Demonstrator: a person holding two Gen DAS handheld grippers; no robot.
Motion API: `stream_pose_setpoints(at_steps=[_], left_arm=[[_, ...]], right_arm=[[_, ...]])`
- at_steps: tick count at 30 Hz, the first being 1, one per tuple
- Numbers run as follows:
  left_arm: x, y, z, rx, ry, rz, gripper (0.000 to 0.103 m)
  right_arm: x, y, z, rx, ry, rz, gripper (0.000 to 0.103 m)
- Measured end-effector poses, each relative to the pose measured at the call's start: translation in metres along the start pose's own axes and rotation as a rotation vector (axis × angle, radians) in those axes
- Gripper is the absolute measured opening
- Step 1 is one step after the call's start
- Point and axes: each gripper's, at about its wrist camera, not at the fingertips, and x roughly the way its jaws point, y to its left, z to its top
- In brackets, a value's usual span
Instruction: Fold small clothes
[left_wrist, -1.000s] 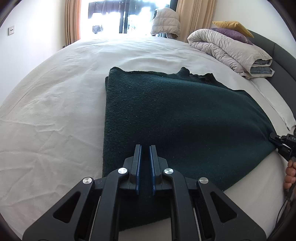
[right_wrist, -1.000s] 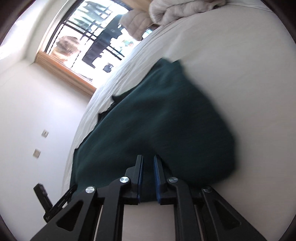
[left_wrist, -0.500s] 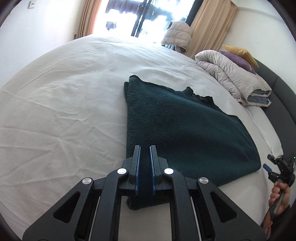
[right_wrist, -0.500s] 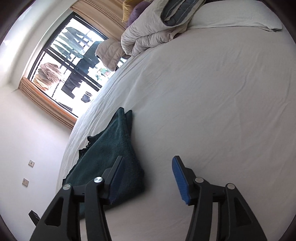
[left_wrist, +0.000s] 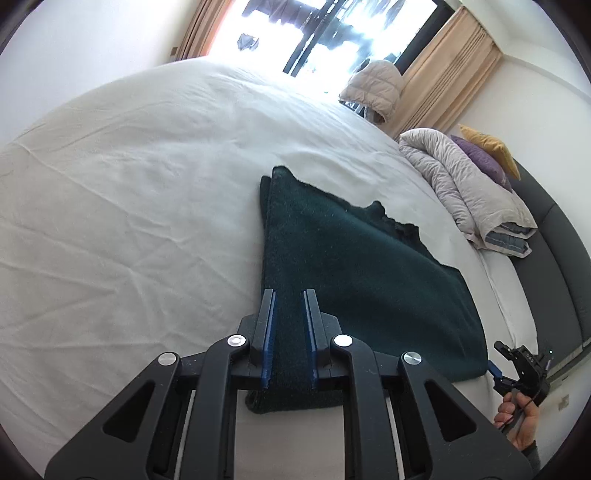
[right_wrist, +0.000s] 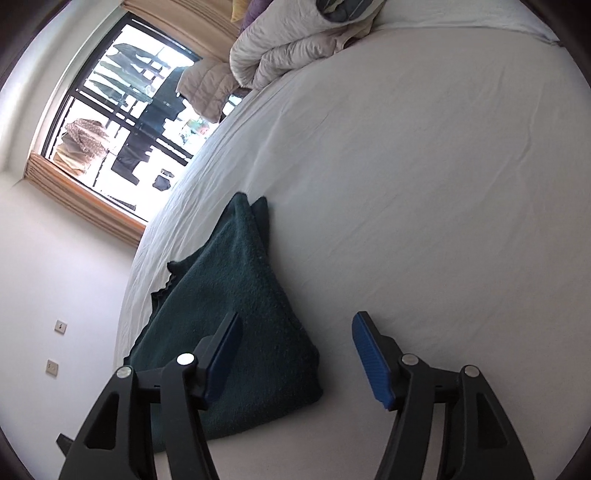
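Note:
A dark green knitted garment (left_wrist: 351, 266) lies folded flat on the white bed sheet (left_wrist: 129, 221). My left gripper (left_wrist: 289, 295) hovers over its near left corner. Its jaws are opening by a narrow gap, and the garment shows through that gap below the pads, not pinched. In the right wrist view the same garment (right_wrist: 240, 332) lies at lower left. My right gripper (right_wrist: 297, 315) stands wide and is still opening, with nothing between its fingers; its left finger (right_wrist: 221, 354) hangs over the garment's corner. The right gripper (left_wrist: 517, 365) and the hand holding it (left_wrist: 521, 421) show at the left view's right edge.
A rolled grey duvet (left_wrist: 461, 184) with purple and yellow pillows lies at the head of the bed, beside a dark headboard (left_wrist: 554, 258). A pale puffer jacket (left_wrist: 373, 88) hangs by the window and curtains. White sheet stretches to the left of the garment and beyond it.
The right gripper let go of the garment's corner, opened wide and drew back. The left gripper rolled and pulled back a little, and its gap widened slightly. The garment now lies flat.

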Motion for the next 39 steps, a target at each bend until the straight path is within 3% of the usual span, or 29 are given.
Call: stream_pose_setpoints(at_steps=[3, 6, 7, 8, 10, 11, 16, 22, 24, 26, 28, 32, 34, 37, 39], left_arm=[[-0.011, 0.014, 0.004, -0.074, -0.042, -0.008, 0.014], [-0.021, 0.029, -0.007, -0.153, -0.051, -0.051, 0.014], [-0.023, 0.035, -0.014, -0.193, -0.042, -0.080, 0.020], [-0.024, 0.038, -0.022, -0.227, -0.031, -0.097, 0.026], [-0.028, 0.045, -0.041, -0.311, -0.029, -0.125, 0.071], [-0.030, 0.047, -0.051, -0.363, -0.036, -0.139, 0.076], [-0.029, 0.032, -0.083, -0.429, 0.009, -0.224, 0.078], [-0.001, 0.021, -0.087, -0.506, 0.011, -0.299, 0.078], [0.009, 0.021, -0.081, -0.529, 0.010, -0.296, 0.077], [0.015, 0.021, -0.072, -0.547, -0.003, -0.312, 0.068], [0.027, 0.021, -0.063, -0.548, 0.020, -0.326, 0.039], [0.046, 0.024, -0.051, -0.565, 0.033, -0.310, 0.022], [0.043, 0.016, -0.041, -0.506, 0.011, -0.287, 0.014], [0.031, -0.011, -0.023, -0.343, -0.040, -0.238, 0.011], [0.024, -0.037, -0.011, -0.238, -0.066, -0.227, 0.011]], right_arm=[[-0.009, 0.030, -0.004, -0.112, -0.038, -0.008, 0.065], [-0.007, 0.072, -0.015, -0.266, -0.034, 0.039, 0.065], [-0.002, 0.084, -0.019, -0.301, -0.018, 0.064, 0.065], [0.004, 0.096, -0.023, -0.326, 0.001, 0.088, 0.065], [0.017, 0.116, -0.033, -0.358, 0.033, 0.126, 0.065], [0.023, 0.125, -0.038, -0.371, 0.049, 0.145, 0.065], [0.048, 0.163, -0.064, -0.471, 0.117, 0.182, 0.065], [0.064, 0.180, -0.068, -0.502, 0.156, 0.209, 0.065], [0.067, 0.185, -0.068, -0.517, 0.160, 0.204, 0.065], [0.072, 0.188, -0.066, -0.522, 0.175, 0.197, 0.063], [0.080, 0.192, -0.064, -0.532, 0.201, 0.191, 0.052], [0.103, 0.204, -0.069, -0.569, 0.272, 0.180, 0.034], [0.118, 0.203, -0.070, -0.563, 0.307, 0.151, 0.028], [0.140, 0.194, -0.075, -0.548, 0.364, 0.108, 0.021], [0.142, 0.191, -0.078, -0.568, 0.349, 0.111, 0.015]])
